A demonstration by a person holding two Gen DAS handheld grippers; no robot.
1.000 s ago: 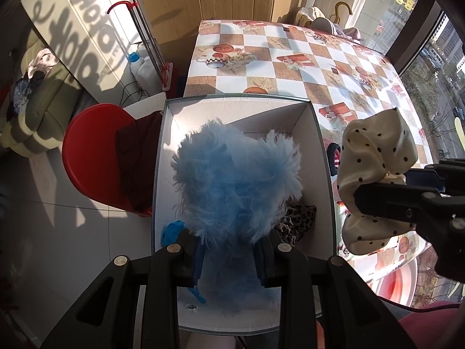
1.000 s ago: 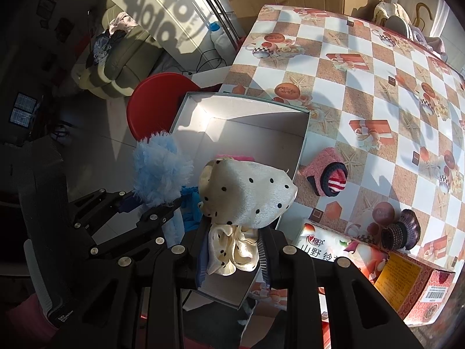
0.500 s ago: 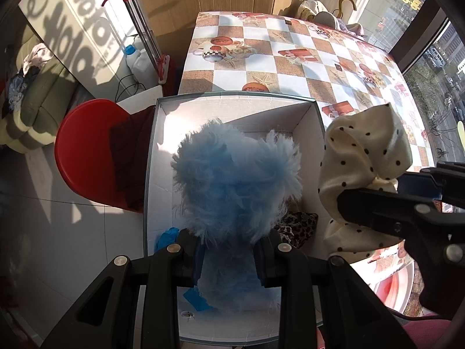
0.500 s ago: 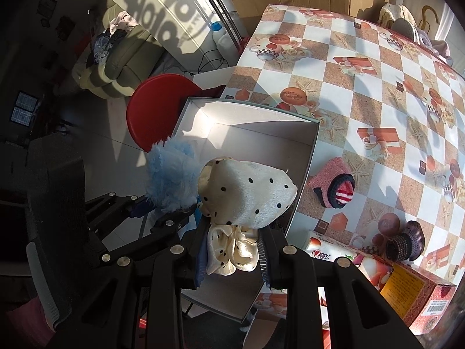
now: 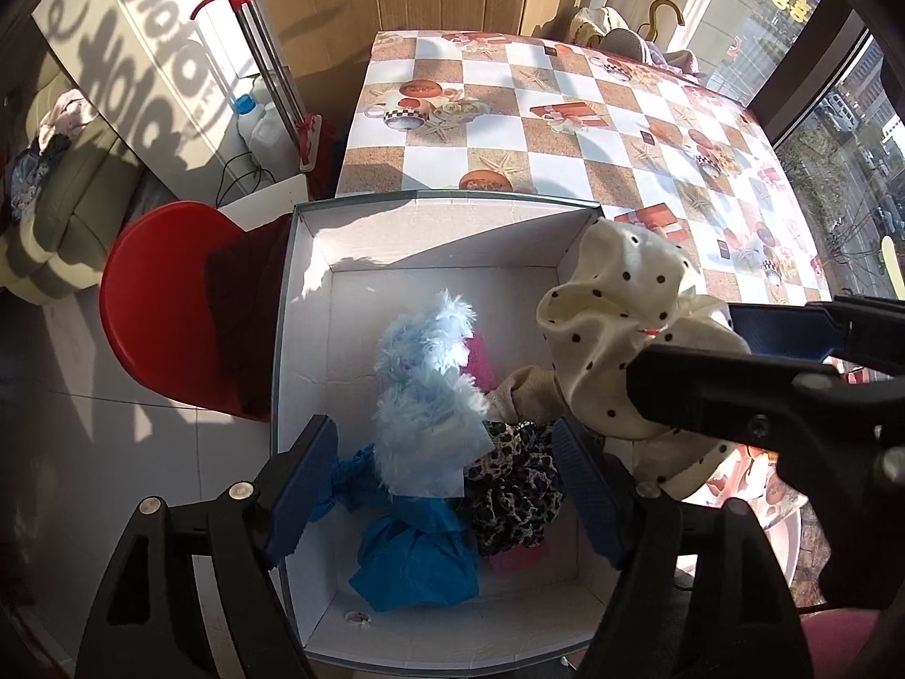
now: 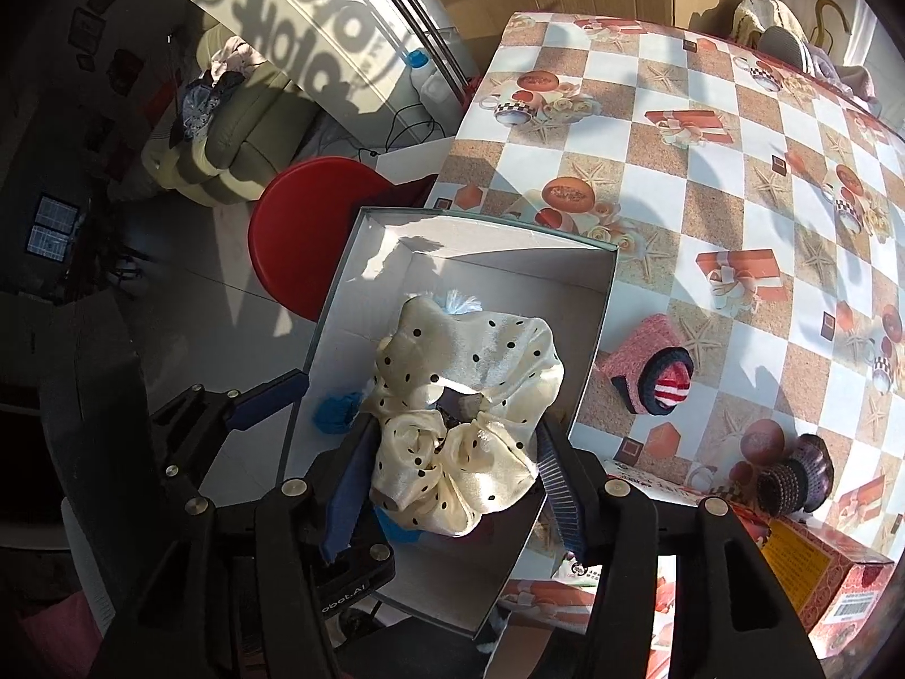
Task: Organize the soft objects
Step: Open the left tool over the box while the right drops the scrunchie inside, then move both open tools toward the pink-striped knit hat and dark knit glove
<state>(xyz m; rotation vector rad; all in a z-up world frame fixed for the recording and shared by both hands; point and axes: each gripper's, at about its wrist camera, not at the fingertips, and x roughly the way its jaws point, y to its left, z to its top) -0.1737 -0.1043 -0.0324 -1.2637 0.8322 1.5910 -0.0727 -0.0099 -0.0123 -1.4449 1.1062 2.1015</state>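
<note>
The left gripper (image 5: 447, 475) jaws are opening; the fluffy blue scrunchie (image 5: 427, 396) lies released between them in the white box (image 5: 430, 237). The right gripper (image 6: 452, 486) jaws are opening around the cream polka-dot scrunchie (image 6: 469, 390), at 3 o'clock of the left gripper.

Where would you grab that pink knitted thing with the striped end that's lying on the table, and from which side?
Probably from above, across the pink knitted body of the pink knitted piece, one finger on each long side. It lies flat on the table beside the white box, its dark cuff and red-striped end toward the camera. The body looks soft and narrow enough to pinch; its sides stand clear of the box.
</note>
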